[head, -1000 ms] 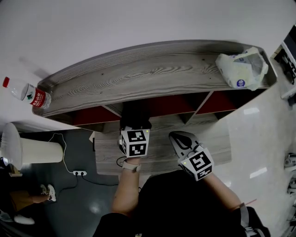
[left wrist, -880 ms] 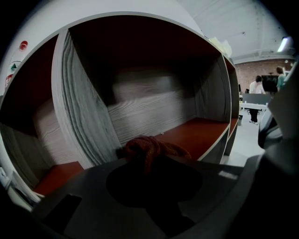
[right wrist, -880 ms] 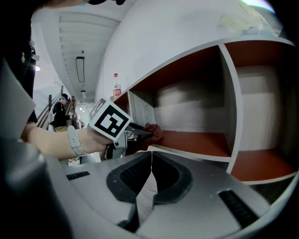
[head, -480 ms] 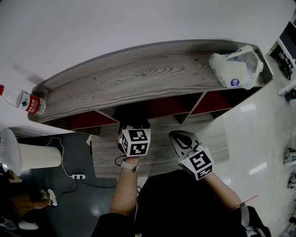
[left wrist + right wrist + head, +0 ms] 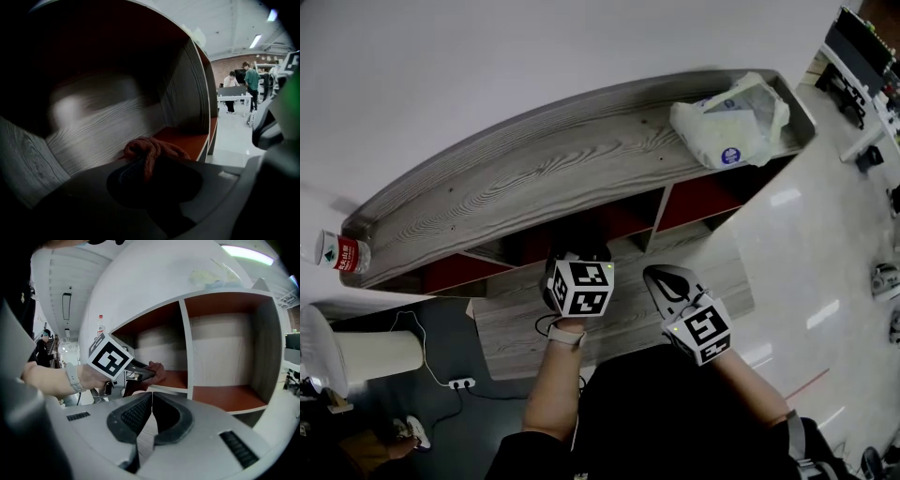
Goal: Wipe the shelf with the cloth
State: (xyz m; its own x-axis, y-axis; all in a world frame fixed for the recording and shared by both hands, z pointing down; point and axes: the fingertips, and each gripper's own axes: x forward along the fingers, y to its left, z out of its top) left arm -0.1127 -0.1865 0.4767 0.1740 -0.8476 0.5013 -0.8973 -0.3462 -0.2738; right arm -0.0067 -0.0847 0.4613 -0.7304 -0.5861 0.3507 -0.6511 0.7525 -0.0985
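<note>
At the far left a bottle [image 5: 342, 253] stands on the end of the shelf [image 5: 553, 169], whose grey wood top runs long from left to right. Below it are open cubbies with red floors.

The left claw [image 5: 143, 164] reaches into one of the left cubbies [image 5: 164, 357]. Its jaws are nearly closed and pinch a bunched orange cloth [image 5: 152, 149], which spills out past the tips. In the right gripper view the cloth appears to rest on the red floor, near the front edge. The grey back wall is close ahead of it, blurred in the left gripper view.

From the cloth, most of the floor still to cover seems to lie to the right, towards the divider [image 5: 185, 348]. The floor's long axis runs the same way as the shelf top, so I judge that the wipe goes sideways along it, not deeper in. The left hand is the nearer one and already carries the cloth, so the work looks to be its alone.

The right claw [image 5: 151, 397] hangs outside the shelf, in front of the divider. Its jaws are pressed together with nothing between them.

Further right comes the next cubby [image 5: 229, 366], bare, and at the right end of the top lies a white plastic bag [image 5: 731, 122].
</note>
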